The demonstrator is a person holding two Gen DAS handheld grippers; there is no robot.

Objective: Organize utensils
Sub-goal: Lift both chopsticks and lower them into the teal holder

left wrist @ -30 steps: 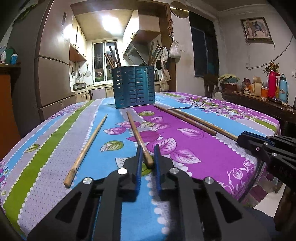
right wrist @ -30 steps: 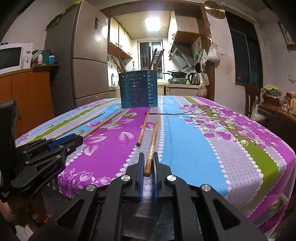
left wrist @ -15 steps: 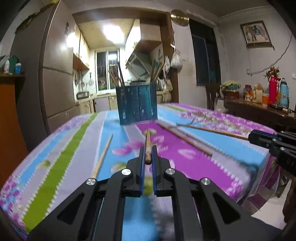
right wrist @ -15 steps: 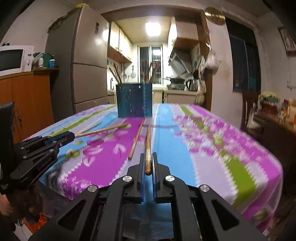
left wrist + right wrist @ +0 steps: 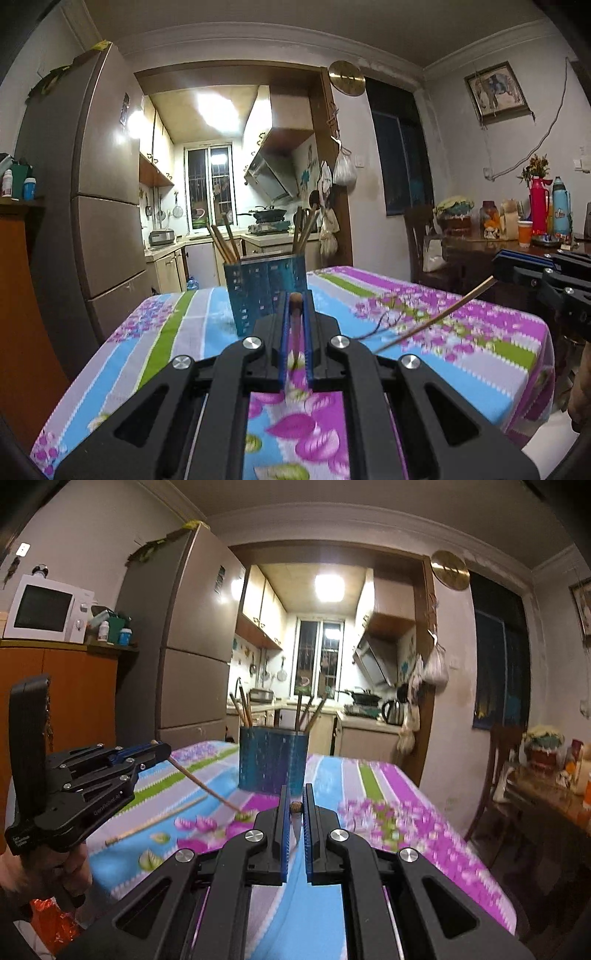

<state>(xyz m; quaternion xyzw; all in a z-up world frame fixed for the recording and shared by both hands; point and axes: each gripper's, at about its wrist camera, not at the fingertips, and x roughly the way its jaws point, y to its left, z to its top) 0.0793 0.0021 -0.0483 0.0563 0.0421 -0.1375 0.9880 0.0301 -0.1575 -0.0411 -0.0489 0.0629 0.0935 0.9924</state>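
Both fisheye cameras ride just behind their own black two-finger grippers and look nearly level across the flower-patterned striped tablecloth (image 5: pixel 461 332) toward the perforated blue metal utensil holder (image 5: pixel 266 291), with the lit kitchen behind it. The left wrist view sits left of the holder's line, the right wrist view right of it (image 5: pixel 271 762). Both share the holder, cloth, kitchen doorway and tall grey refrigerator (image 5: pixel 192 642).
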